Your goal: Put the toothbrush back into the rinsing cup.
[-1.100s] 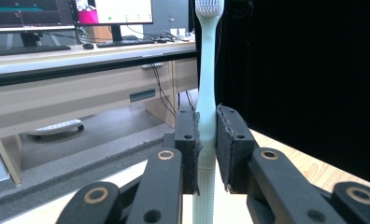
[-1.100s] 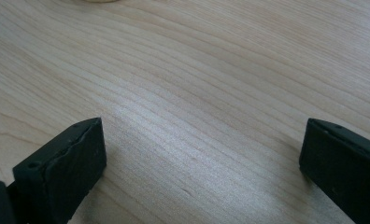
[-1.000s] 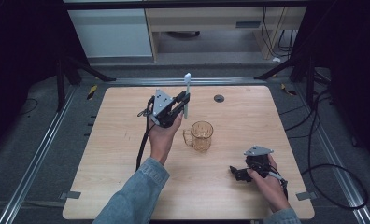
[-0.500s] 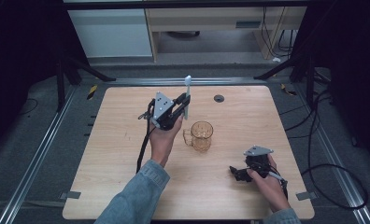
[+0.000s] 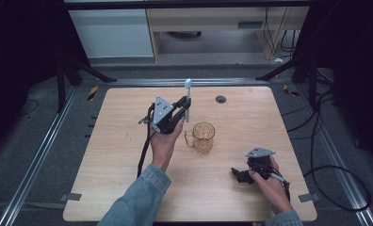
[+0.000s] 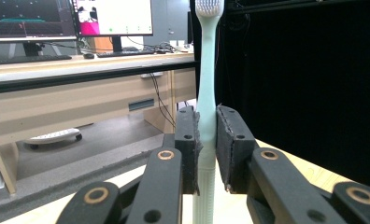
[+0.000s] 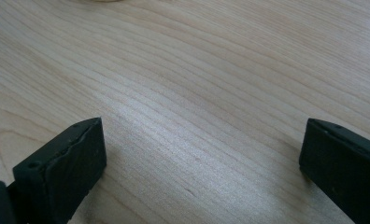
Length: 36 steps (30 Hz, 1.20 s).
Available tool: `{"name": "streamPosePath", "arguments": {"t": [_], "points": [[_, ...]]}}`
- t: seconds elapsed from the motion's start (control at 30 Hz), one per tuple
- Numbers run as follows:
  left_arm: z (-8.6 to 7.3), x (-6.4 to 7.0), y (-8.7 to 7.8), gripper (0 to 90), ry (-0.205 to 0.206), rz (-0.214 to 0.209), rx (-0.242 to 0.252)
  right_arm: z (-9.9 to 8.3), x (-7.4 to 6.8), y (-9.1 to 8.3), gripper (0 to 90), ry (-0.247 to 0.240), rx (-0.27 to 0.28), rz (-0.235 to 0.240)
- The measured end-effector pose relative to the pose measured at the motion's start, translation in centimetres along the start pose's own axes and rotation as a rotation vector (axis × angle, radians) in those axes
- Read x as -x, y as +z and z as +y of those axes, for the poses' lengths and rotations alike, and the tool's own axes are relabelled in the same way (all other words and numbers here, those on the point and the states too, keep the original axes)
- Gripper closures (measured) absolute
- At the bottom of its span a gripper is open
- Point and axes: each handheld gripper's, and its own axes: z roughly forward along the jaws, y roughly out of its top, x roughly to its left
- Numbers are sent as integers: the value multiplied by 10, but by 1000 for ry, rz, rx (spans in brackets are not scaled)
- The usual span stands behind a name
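High view: the left gripper (image 5: 184,107) holds a toothbrush (image 5: 188,96) upright above the table (image 5: 250,113), bristle head on top. A glass mug (image 5: 204,137) stands just beside it, toward the person and slightly to the right, handle pointing left, mouth open upward.

Left gripper view: the 2 jaws are clamped on the lower part of the toothbrush (image 6: 205,93) handle, pads (image 6: 188,149) pressing from both sides. The long axis runs straight up between them, bristles at the top edge, the butt end hanging below the jaws.

The relation that matters is brush over mug: the handle is already vertical, so it matches the mug's opening, but it sits off to the far left of the rim rather than above it. Likely the next move is a short shift toward the mug, then lowering butt first.

The right gripper (image 5: 243,174) rests low on the table, well apart from the mug. In the right gripper view its jaws stand wide apart with bare wood between them. The left hand is clearly nearer.
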Motion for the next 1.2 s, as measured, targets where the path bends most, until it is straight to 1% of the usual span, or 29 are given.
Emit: {"name": "streamPosePath", "arguments": {"t": [0.17,0.33,0.5,0.53,0.63,0.67,0.7,0.73,0.87,0.93,0.97,1.0,1.07,1.13,1.2], "points": [[-5,0,-2,786,-6,-3,1,0,0,0,10,-9,1,-1],[-12,2,-3,786,-29,-8,11,0,0,0,11,-14,1,1],[-18,4,-4,786,-34,-13,8,0,0,0,11,-16,2,4],[-21,4,-5,786,-43,-13,10,0,0,0,10,-16,2,4],[-23,3,-7,786,-48,-11,11,0,0,0,10,-18,2,3],[-25,2,-9,786,-60,-8,18,0,0,0,11,-7,-1,7],[-25,2,-9,786,-60,-8,18,0,0,0,11,-7,-1,7],[-27,2,-10,786,-74,-5,27,0,0,0,11,-11,-1,5],[-30,2,-11,786,-79,-3,34,0,-1,0,10,-8,1,8],[-32,3,-11,786,-90,-4,40,0,-1,0,11,-10,1,8],[-33,3,-12,786,-86,-3,38,0,-1,0,11,-10,1,8],[-36,3,-12,786,-96,-4,39,0,-1,0,11,-9,1,8],[-37,3,-12,786,-93,-3,39,0,-1,0,11,-10,1,8],[-39,3,-12,786,-101,-1,46,0,-1,0,11,-10,1,8],[-42,3,-12,786,-102,-1,43,0,-1,0,10,-11,2,8]]}}
